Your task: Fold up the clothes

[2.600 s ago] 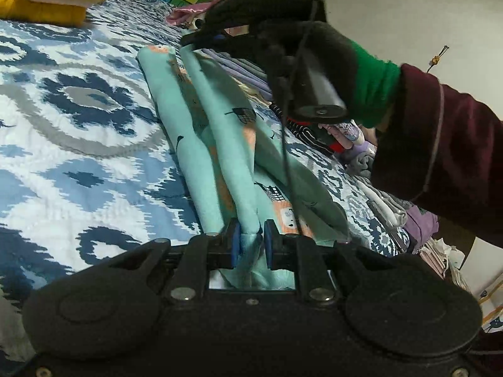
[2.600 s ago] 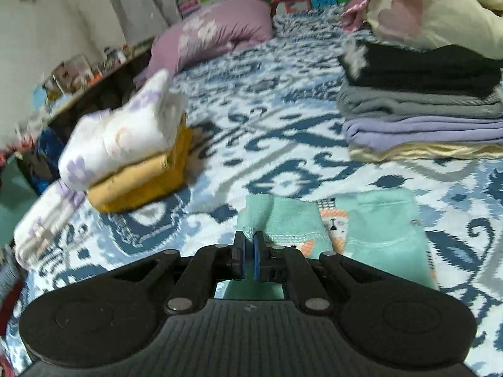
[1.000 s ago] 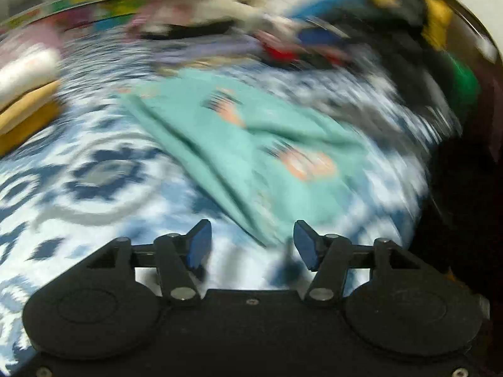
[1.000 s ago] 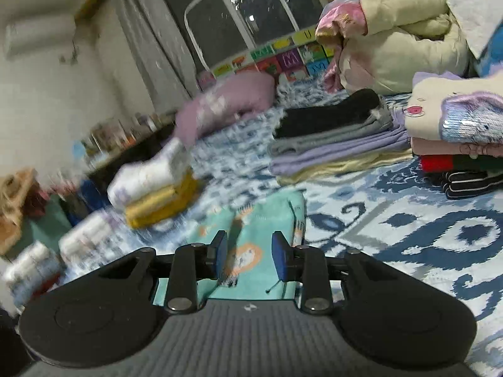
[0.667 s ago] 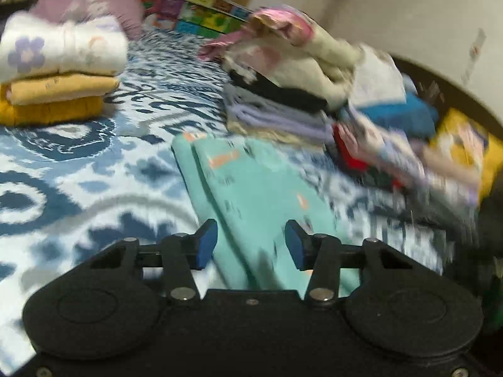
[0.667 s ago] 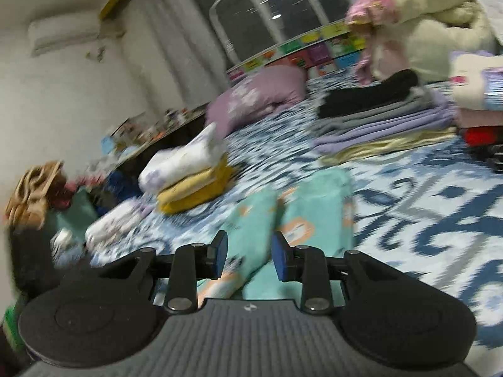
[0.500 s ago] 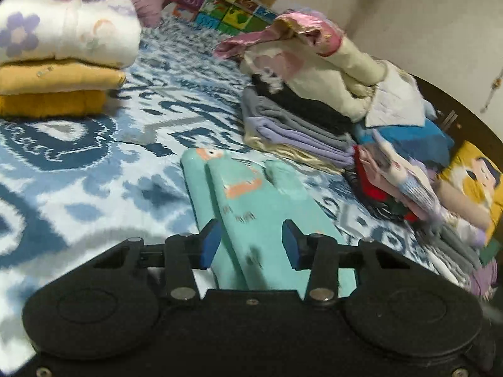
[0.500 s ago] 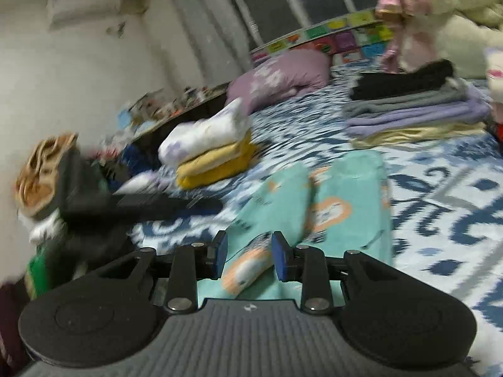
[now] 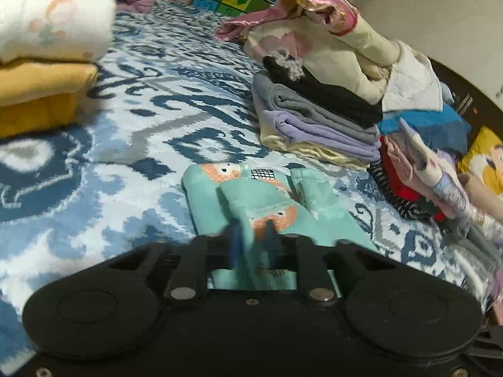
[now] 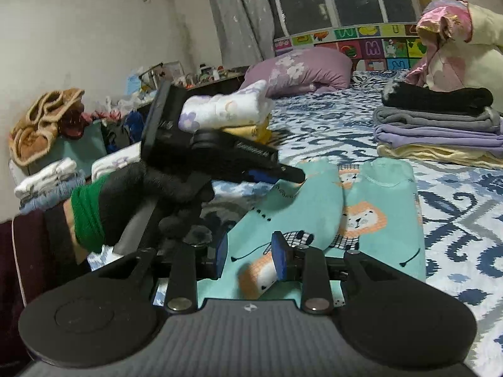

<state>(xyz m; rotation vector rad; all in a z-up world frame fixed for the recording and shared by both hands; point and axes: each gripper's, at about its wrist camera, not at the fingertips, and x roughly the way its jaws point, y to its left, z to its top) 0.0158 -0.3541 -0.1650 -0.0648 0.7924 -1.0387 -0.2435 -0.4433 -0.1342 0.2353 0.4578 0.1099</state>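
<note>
Teal pants (image 10: 361, 216) with orange lion prints lie on the blue-and-white patterned bedspread (image 9: 132, 144), legs side by side, lengthwise away from both cameras.

Left gripper (image 9: 253, 242) – blue-padded fingers blurred, narrow gap, a ridge of teal cloth rising between them; can't tell whether they pinch it. In the right wrist view the left gripper (image 10: 283, 174) comes in from the left in a black-gloved hand (image 10: 151, 188) with a green cuff, tips low over the left leg of the pants near its far end.

Right gripper (image 10: 250, 253) – fingers clearly apart, holding nothing; near end of the pants shows in the gap, an orange-and-white print just beside the right pad.

Around it: a folded stack (image 9: 317, 125) – black, grey, lilac, cream – just beyond the pants. A yellow-and-white floral stack (image 9: 47, 62) far left on the bed. A loose heap of mixed clothes (image 9: 424, 172) on the right. Purple pillow (image 10: 301, 69) at the head, by an alphabet mat (image 10: 371, 47).
</note>
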